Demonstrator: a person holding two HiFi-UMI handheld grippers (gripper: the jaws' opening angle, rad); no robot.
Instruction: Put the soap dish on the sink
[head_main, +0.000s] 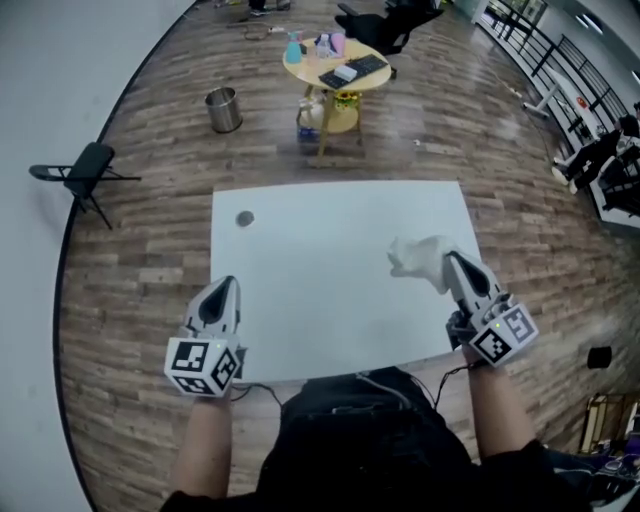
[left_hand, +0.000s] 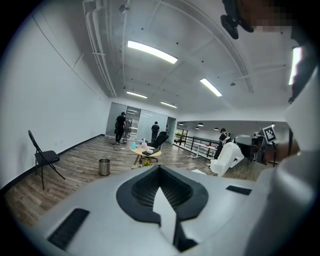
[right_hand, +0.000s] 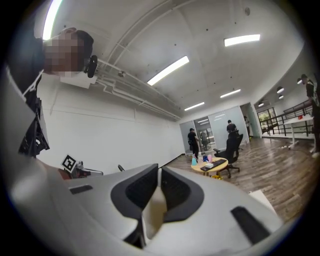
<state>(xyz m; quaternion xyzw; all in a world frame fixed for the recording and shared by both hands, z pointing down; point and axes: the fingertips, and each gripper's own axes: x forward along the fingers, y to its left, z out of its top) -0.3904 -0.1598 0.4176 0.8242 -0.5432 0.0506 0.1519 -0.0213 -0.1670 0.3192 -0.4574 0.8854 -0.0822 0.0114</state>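
Observation:
The soap dish, a white, irregular piece, hangs over the right part of the white table. My right gripper is shut on its near side. In the right gripper view a cream sliver of the soap dish sits between the dark pads of the right gripper. My left gripper hovers over the table's front left corner, shut and holding nothing. In the left gripper view the left gripper has its tips together, and the soap dish shows far right. A small grey round disc lies on the table's far left.
Beyond the table on the wooden floor stand a round yellow table with a keyboard and bottles, a metal bin, a black folding chair and an office chair. Railings and desks line the far right. People stand far off.

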